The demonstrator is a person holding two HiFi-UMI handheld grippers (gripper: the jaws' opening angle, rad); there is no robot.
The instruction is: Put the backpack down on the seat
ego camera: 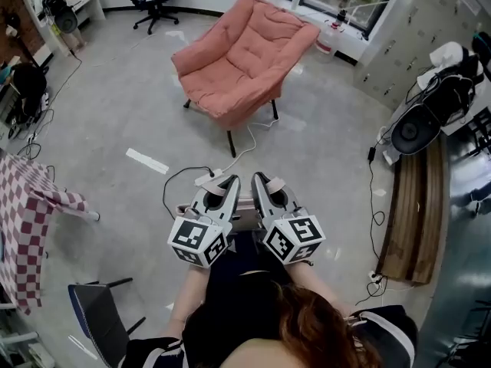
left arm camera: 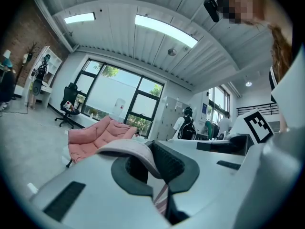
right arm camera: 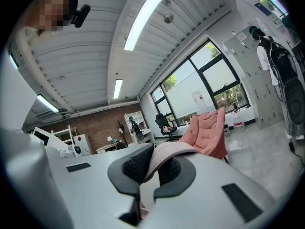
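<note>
The backpack [ego camera: 244, 219] is held up by its two pale pink shoulder straps, apparently for carrying to the pink lounge chair [ego camera: 242, 56], well apart ahead. The left gripper [ego camera: 228, 184] is clamped on one strap [left arm camera: 129, 149], the right gripper [ego camera: 259, 181] on the other strap [right arm camera: 167, 152]; the bag's body is mostly hidden beneath them.

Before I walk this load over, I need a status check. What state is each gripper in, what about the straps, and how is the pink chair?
Left gripper: jaws shut on the left strap.
Right gripper: jaws shut on the right strap.
Left strap: pinched, looping up over the jaws.
Right strap: pinched, looping up over the jaws.
Pink chair: upright, seat empty, on the floor ahead of both grippers.
</note>
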